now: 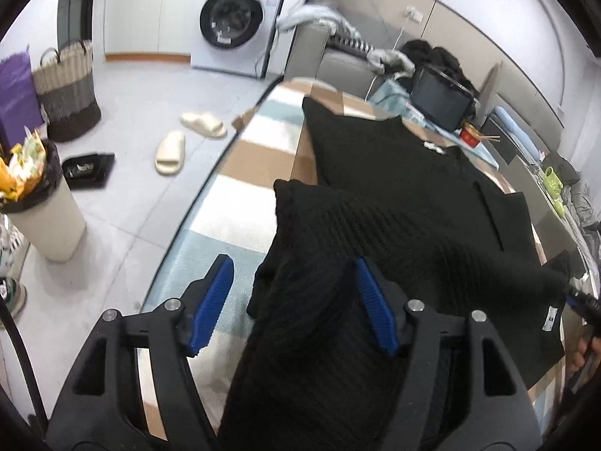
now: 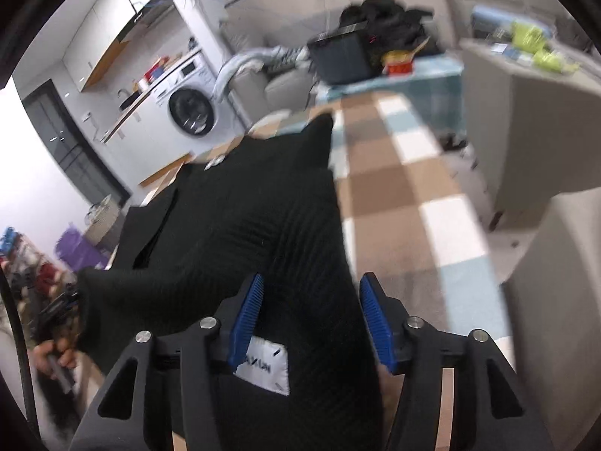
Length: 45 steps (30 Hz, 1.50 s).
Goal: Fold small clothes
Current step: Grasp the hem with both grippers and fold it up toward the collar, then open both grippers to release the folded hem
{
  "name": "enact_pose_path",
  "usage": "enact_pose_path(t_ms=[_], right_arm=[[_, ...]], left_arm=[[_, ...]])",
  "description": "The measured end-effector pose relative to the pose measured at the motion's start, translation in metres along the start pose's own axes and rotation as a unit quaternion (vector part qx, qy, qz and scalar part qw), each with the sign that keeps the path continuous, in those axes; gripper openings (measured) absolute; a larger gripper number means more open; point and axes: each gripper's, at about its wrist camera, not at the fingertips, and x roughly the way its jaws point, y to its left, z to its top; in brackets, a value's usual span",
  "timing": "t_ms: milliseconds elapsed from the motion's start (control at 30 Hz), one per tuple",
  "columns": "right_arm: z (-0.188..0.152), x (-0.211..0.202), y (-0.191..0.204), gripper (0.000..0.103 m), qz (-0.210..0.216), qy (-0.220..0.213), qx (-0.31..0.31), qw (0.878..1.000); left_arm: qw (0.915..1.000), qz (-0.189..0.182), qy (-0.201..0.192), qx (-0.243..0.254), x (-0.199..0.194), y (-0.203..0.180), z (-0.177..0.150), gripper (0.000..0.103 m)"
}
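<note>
A black ribbed knit garment [image 1: 394,195] lies spread on the checkered tablecloth [image 1: 255,158], its near part folded over in a raised hump. My left gripper [image 1: 295,300] stands open over the near left edge of the fold. Fabric lies between its blue pads [image 1: 214,300], and the left pad is clear of the cloth. In the right wrist view the same garment [image 2: 255,225] runs between the blue pads [image 2: 375,323] of my right gripper [image 2: 311,319], which is open, with a gap at its right pad. A white label [image 2: 266,368] shows on the cloth near the left pad.
On the floor to the left of the table are a washing machine [image 1: 233,18], two slippers [image 1: 171,152], a full waste bin [image 1: 41,203] and a woven basket [image 1: 67,90]. A black box [image 1: 439,101], a red container [image 1: 469,137] and green mugs [image 1: 552,180] stand beyond the garment.
</note>
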Motion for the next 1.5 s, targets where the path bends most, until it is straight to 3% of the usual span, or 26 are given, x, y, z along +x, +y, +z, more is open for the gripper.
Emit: enact_pose_path(t_ms=[233,333,467,567,867,1200,1333,1433,1500], right_arm=[[0.003,0.040,0.009,0.057,0.005,0.045,-0.019,0.999],[0.005,0.048,0.015,0.056,-0.003,0.050,-0.033,0.998],[0.004,0.055,0.025,0.034,-0.009,0.054,-0.058,0.997],[0.004,0.057,0.025,0.029,0.001,0.064,-0.048,0.997],[-0.011,0.043,0.026,0.028,0.001,0.070,-0.053,0.996],[-0.067,-0.005,0.020,0.028,0.023,0.063,-0.047,0.997],[-0.082,-0.019,0.015,0.029,0.028,0.059,-0.044,0.997],[-0.083,-0.026,0.014,0.040,0.018,0.062,-0.040,0.997],[-0.085,-0.037,0.010,0.040,0.027,0.061,-0.032,0.997]], left_arm=[[0.9992,-0.028,0.025,-0.012,0.042,-0.004,0.009,0.062],[0.9985,-0.041,0.035,0.000,0.053,-0.012,0.011,0.038],[0.9978,-0.052,0.042,-0.002,0.061,-0.019,0.012,0.025],[0.9978,-0.052,0.041,0.003,0.060,-0.022,0.009,0.025],[0.9982,-0.034,0.038,0.031,0.025,-0.025,-0.024,0.025],[0.9979,-0.023,0.027,0.053,-0.022,-0.019,-0.072,0.026],[0.9980,-0.021,0.025,0.055,-0.035,-0.017,-0.081,0.031],[0.9989,-0.017,0.023,0.038,-0.047,-0.009,-0.083,0.040],[0.9991,-0.018,0.022,0.032,-0.057,-0.002,-0.087,0.043]])
